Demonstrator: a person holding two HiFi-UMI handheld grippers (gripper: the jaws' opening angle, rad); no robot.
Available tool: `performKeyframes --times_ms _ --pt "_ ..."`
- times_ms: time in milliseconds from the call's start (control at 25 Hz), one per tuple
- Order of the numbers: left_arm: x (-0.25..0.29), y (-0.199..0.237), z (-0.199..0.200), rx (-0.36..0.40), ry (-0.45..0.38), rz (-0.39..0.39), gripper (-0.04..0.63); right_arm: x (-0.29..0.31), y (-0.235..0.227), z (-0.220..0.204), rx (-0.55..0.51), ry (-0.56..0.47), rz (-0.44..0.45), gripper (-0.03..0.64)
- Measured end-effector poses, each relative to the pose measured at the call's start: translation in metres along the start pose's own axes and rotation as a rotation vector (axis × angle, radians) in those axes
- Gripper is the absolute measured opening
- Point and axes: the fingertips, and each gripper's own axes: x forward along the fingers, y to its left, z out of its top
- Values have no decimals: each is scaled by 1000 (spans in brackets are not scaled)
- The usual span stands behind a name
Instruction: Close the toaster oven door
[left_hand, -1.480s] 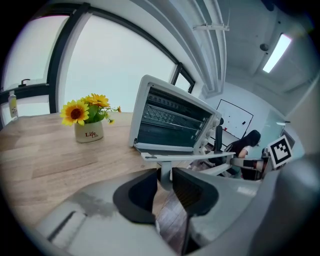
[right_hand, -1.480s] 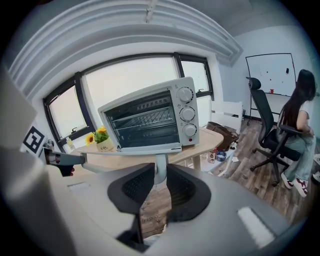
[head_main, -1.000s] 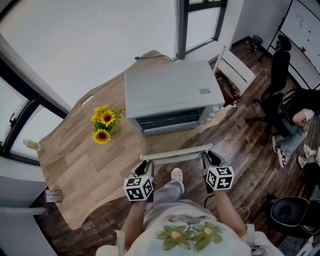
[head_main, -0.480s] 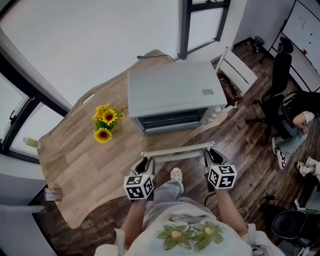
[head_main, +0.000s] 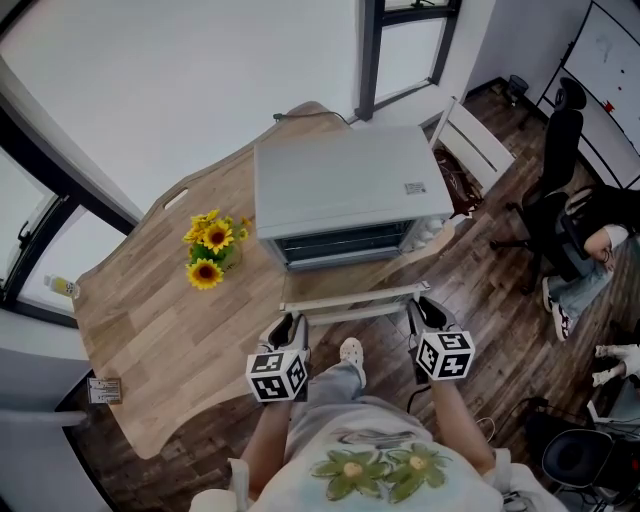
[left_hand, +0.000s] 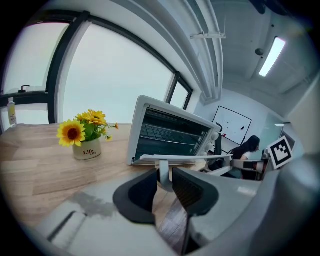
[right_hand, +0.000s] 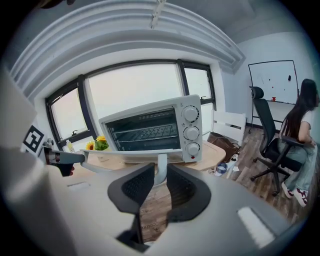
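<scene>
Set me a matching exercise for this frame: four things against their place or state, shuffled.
1. oven door
2. sunflowers
3. left gripper
4. knobs

A. on the right of the oven front
B. fingers closed on a handle post
C. swung down, open
D. in a pot on the table

Pairs: 1-C, 2-D, 3-B, 4-A
</scene>
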Motion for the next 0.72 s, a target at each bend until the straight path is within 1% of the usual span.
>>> performKeyframes --times_ms 280,720 --pt "1 1 9 -14 -17 4 107 2 1 9 -5 -10 2 81" --pt "3 0 22 -26 -14 -9 108 3 1 22 -2 -31 -13 81"
